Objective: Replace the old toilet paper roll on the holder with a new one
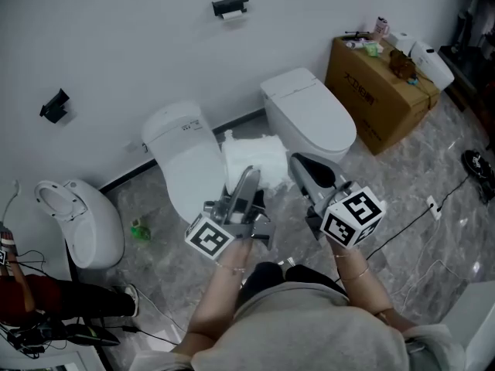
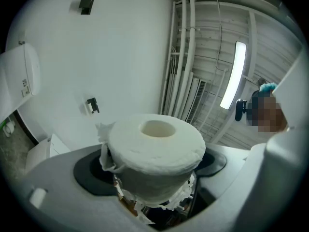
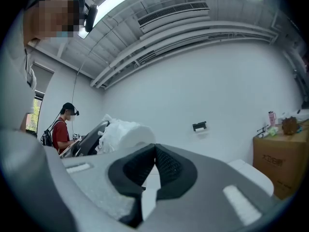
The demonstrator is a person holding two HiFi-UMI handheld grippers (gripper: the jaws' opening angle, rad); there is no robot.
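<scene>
Left gripper (image 2: 153, 170): grey jaws with dark pads, closed against the two sides of a toilet paper roll.
Toilet paper roll (image 2: 155, 149): white and full, its hollow core end turned up toward the camera; a loose torn flap hangs at its left side.
Paper shreds (image 2: 145, 204): ragged bits under the roll, between the jaws.
Wall (image 2: 120, 47): plain white.
Holder (image 2: 92, 105): small, black, fixed on the wall left of the roll.
Black fitting (image 2: 86, 5): higher on the same wall.
Toilet (image 2: 19, 74): white, at the left edge.
Pipes (image 2: 186, 57): white, running along the wall corner.
Lamp (image 2: 232, 76): long, lit strip on the ceiling.
</scene>
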